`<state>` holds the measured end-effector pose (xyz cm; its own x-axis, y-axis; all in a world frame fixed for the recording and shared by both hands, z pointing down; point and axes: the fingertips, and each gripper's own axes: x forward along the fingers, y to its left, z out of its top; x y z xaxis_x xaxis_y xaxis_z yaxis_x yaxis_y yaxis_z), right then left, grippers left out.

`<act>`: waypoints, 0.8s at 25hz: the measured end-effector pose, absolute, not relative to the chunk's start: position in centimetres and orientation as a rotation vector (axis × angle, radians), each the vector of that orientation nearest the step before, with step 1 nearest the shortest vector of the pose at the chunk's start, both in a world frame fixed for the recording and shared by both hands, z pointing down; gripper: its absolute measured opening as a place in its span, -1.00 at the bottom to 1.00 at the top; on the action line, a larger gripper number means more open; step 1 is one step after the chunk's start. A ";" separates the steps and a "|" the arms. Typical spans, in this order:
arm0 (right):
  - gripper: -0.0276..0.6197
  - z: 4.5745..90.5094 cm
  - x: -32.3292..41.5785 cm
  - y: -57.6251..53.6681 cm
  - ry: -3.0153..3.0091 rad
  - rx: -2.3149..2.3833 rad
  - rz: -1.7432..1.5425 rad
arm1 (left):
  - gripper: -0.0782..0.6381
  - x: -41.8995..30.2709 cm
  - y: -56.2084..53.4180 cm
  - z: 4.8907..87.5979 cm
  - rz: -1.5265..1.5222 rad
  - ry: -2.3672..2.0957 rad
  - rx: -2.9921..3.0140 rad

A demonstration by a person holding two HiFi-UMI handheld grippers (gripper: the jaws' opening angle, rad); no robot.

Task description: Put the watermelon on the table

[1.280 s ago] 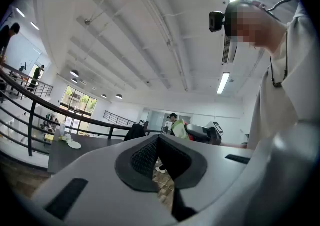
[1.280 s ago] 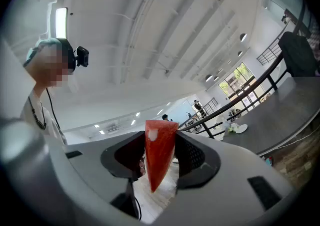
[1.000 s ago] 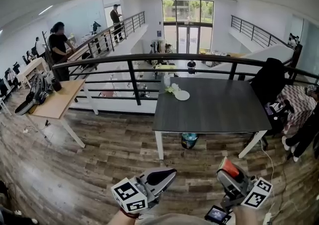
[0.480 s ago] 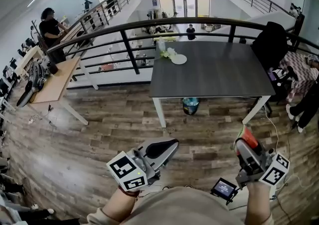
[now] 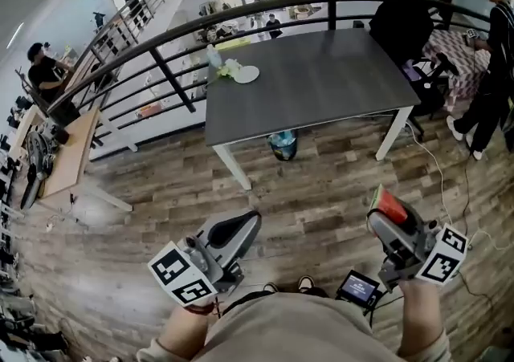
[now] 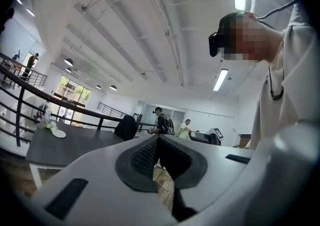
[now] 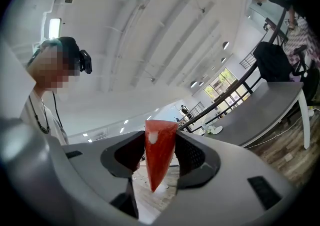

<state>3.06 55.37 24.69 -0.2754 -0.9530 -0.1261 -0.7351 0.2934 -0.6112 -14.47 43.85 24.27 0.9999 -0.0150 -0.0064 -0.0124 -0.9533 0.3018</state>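
Closest to you, your left gripper (image 5: pixel 250 220) sits low at the left, pointing out over the wooden floor (image 5: pixel 321 200); its jaws are pressed together with nothing between them. Your right gripper (image 5: pixel 379 212) is at the same depth on the other side, its jaws pinching the watermelon slice (image 5: pixel 392 202). In the right gripper view the slice is a red wedge standing between the two dark pads, with its point hanging down below them. A small lit screen (image 5: pixel 358 288) hangs just beside your right forearm. The slice is in the air over the floor, well apart from the table (image 5: pixel 321 87). That dark grey table on white legs stands ahead of you across a stretch of bare boards. A teal bin (image 5: pixel 282 144) sits beneath its near edge, and a white plate (image 5: pixel 246 74) rests at its far left corner. A black chair (image 5: pixel 399 11) draped in dark cloth stands at the far right corner. Behind the table a black railing (image 5: pixel 241 19) curves across the room, and a person in dark clothes (image 5: pixel 490 71) stands off to the right.
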 end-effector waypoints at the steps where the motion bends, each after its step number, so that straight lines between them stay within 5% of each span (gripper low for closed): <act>1: -0.29 25.1 3.4 56.0 2.085 -1.511 -0.614 | -0.77 -14.3 44.2 24.8 0.004 -0.016 2.832; 20: -0.29 25.0 9.0 56.6 1.953 -1.647 -0.531 | -0.77 -8.1 40.6 24.5 0.015 0.147 2.867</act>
<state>9.03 56.58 24.99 -0.1200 -0.9828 -0.1403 -0.7762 0.1810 -0.6040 -8.06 40.60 24.53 0.9948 0.1016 -0.0033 0.0988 -0.9584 0.2677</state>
